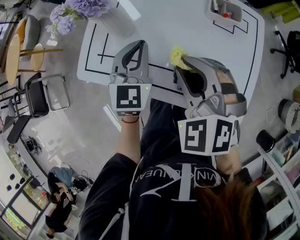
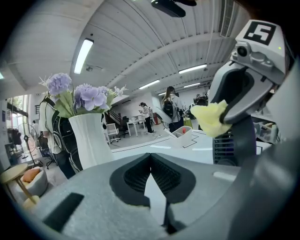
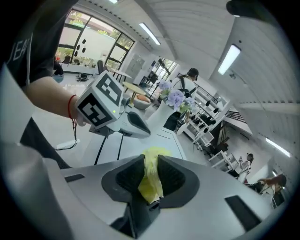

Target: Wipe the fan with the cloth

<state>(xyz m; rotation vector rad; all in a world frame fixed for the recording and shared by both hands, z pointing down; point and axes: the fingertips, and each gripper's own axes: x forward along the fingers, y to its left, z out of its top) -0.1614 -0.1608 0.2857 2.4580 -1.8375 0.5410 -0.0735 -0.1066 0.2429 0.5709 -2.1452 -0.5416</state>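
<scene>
My right gripper point(image 1: 180, 60) is shut on a crumpled yellow cloth point(image 1: 177, 55), held over the near part of the white table point(image 1: 187, 28). In the right gripper view the cloth point(image 3: 150, 180) is pinched between the two dark pads. My left gripper point(image 1: 139, 43) hovers just to the left of it, shut with nothing in it point(image 2: 150, 161). In the left gripper view the cloth point(image 2: 208, 117) pokes out of the right gripper, and below it stands a dark grilled housing point(image 2: 224, 149) that looks like the fan. The head view hides that housing under the right gripper.
A white vase of purple flowers point(image 1: 77, 9) stands at the table's far left corner. A white tray point(image 1: 227, 11) sits at the far side. Chairs point(image 1: 42, 93) stand left of the table, shelves point(image 1: 286, 154) on the right. People stand in the background.
</scene>
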